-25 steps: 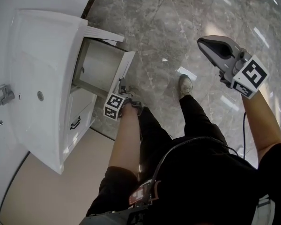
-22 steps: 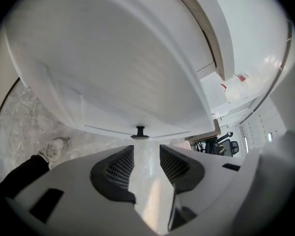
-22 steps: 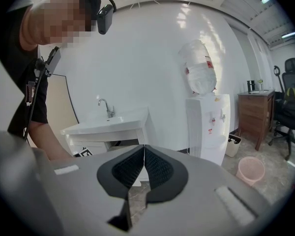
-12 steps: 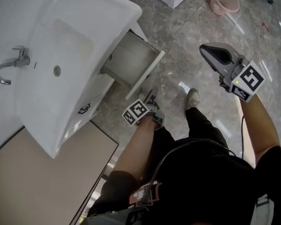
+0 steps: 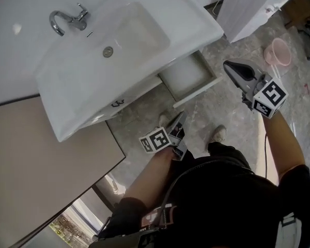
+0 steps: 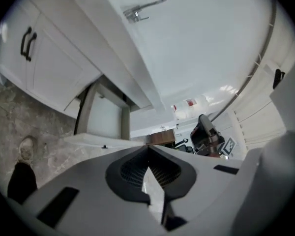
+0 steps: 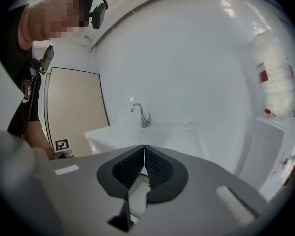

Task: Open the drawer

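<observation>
Drawer [image 5: 187, 77] sits upper middle of the head view, under the right end of the white sink basin [image 5: 129, 35] and already drawn well out of the vanity. Its white interior is bare as far as can be seen. In the left gripper view it lies centre left [image 6: 106, 116], with the front panel nearest the camera. Left tongs [image 5: 180, 122] hang below the drawer in the head view, well apart from it. Their jaws have just been closing and now stand pressed together with nothing between them [image 6: 148, 149]. Right tongs [image 5: 231, 67] are held up at the right of the frame, beside the drawer's front but not touching it. They too are shut tip to tip on nothing [image 7: 144, 149]. Judged handling: a stiff panel box on runners, light while empty, free along one straight line only. A skewed pull would likely bind it. The painted faces look smooth and probably slippery to flat pads. The best hold is judged to be a handle like the black one [image 5: 115, 104] on the neighbouring front. Failing that, the top edge of the front panel, pinched near its middle. A small dark fitting shows on that panel [image 6: 104, 146], too small to identify. The sink rim overhangs closely, so there is little room above. The task looks essentially done.
</observation>
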`<action>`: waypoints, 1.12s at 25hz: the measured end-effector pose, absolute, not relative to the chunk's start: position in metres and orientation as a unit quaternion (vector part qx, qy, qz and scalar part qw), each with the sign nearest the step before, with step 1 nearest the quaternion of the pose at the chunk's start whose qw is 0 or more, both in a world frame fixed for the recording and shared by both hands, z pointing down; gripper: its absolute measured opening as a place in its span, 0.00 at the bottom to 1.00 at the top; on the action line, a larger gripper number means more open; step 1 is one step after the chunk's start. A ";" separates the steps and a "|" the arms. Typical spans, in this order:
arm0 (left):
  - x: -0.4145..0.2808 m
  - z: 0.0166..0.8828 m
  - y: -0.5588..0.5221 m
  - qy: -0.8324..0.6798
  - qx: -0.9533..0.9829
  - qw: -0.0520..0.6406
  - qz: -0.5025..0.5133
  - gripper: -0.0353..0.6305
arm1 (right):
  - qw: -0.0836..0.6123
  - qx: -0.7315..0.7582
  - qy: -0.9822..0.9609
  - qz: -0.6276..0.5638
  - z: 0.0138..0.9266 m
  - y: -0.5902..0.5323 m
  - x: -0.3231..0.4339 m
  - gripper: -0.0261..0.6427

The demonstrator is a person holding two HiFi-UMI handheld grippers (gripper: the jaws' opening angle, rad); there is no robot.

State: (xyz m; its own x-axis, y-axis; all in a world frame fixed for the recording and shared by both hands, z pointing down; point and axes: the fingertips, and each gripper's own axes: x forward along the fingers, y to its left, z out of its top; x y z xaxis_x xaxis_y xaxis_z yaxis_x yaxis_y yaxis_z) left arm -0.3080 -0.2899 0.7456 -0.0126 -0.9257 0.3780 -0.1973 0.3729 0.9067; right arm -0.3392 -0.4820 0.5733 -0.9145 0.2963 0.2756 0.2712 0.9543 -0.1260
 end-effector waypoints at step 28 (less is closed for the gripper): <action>-0.669 0.462 0.099 -0.838 0.416 0.211 -0.283 0.06 | 0.135 -0.234 -0.962 -0.023 0.422 -0.226 -0.645 0.04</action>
State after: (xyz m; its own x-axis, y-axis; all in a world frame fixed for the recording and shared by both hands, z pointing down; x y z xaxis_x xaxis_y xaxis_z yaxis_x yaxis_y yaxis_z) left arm -0.6695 0.0991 0.4620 -0.5648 -0.8167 0.1180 -0.5783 0.4937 0.6495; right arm -0.6445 -0.2263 0.4223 -0.8537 0.4451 0.2702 0.4576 0.8890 -0.0185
